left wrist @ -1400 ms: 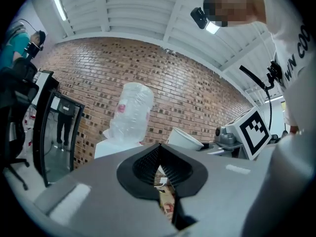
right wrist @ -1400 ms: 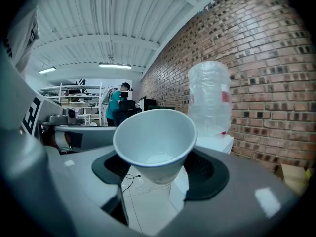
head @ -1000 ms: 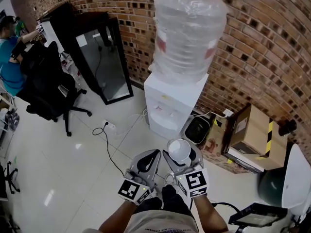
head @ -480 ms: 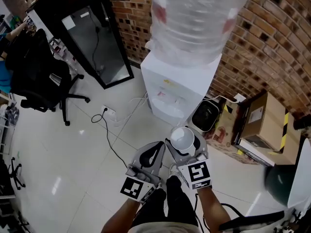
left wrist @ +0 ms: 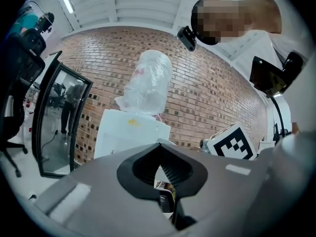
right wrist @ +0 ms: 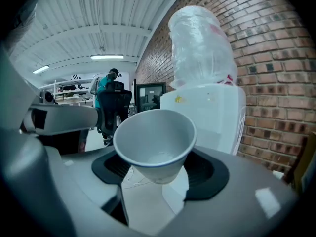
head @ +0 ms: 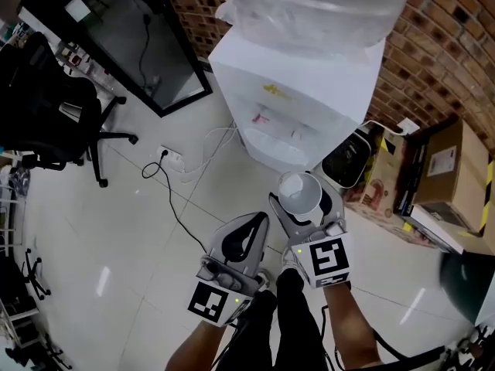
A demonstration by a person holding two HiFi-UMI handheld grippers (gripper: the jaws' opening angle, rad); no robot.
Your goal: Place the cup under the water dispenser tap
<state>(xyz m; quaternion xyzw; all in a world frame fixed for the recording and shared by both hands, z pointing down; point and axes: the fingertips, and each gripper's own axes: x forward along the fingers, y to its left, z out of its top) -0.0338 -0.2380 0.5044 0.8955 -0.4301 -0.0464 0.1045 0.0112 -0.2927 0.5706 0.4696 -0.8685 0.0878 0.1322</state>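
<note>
both grippers had come closer to the water dispenser than a second before, and its white body and the big clear bottle on top now filled the far part of the head view. the right gripper was clenched on the white cup, its two jaws pressing the lower sides while the mouth faced up. the cup hung over the floor tiles, near the front of the dispenser but short of it, a little to the right of the recess with the taps. in the right gripper view the cup sat between the jaws with the dispenser standing just beyond it. the left gripper was just left of the right one, its jaws closed tip to tip on nothing. a black office chair stood far left, a dark glass panel leaned at the brick wall, a cable ran across the floor, and a cardboard box lay on the right.
</note>
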